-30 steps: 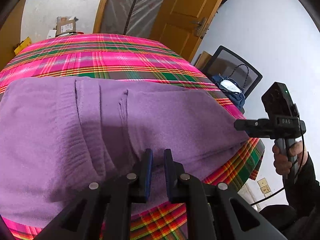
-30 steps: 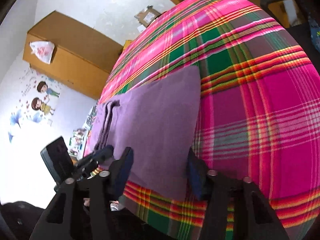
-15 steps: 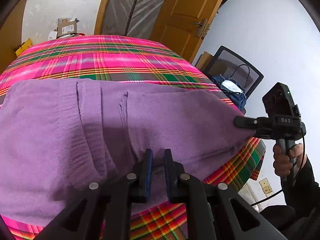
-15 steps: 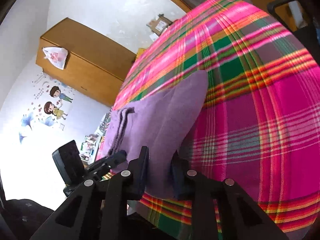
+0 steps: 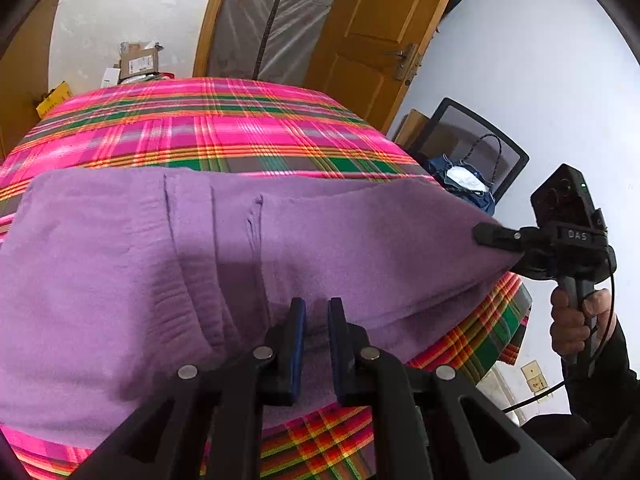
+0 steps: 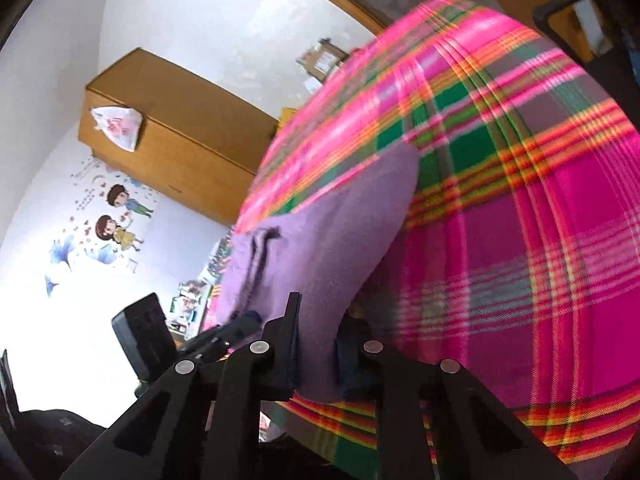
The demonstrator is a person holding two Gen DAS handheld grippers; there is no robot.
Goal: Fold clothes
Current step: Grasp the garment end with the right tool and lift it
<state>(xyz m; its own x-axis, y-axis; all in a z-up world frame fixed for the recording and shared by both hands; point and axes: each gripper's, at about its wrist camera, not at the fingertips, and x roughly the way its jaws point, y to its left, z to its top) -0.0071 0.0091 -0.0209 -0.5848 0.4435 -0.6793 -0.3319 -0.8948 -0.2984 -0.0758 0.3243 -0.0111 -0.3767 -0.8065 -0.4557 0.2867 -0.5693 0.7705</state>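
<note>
A purple knit garment point(image 5: 168, 272) lies spread on a table covered with a pink plaid cloth point(image 5: 208, 128). My left gripper point(image 5: 317, 320) is shut on the garment's near edge. My right gripper point(image 6: 318, 332) is shut on the garment's right corner point(image 6: 328, 264) and lifts it off the cloth. The right gripper also shows in the left wrist view point(image 5: 500, 240), pinching that corner at the table's right edge. The left gripper shows in the right wrist view point(image 6: 236, 326), at the garment's far end.
A black mesh chair point(image 5: 476, 152) with a blue bag point(image 5: 464, 184) stands right of the table. A wooden door point(image 5: 380, 36) and cardboard boxes point(image 5: 138, 60) are behind. A wooden cabinet point(image 6: 168, 132) stands by the wall.
My right gripper has closed on the garment's corner and raised it. My left gripper stayed shut on the near edge, and the garment's near edge has risen slightly.
</note>
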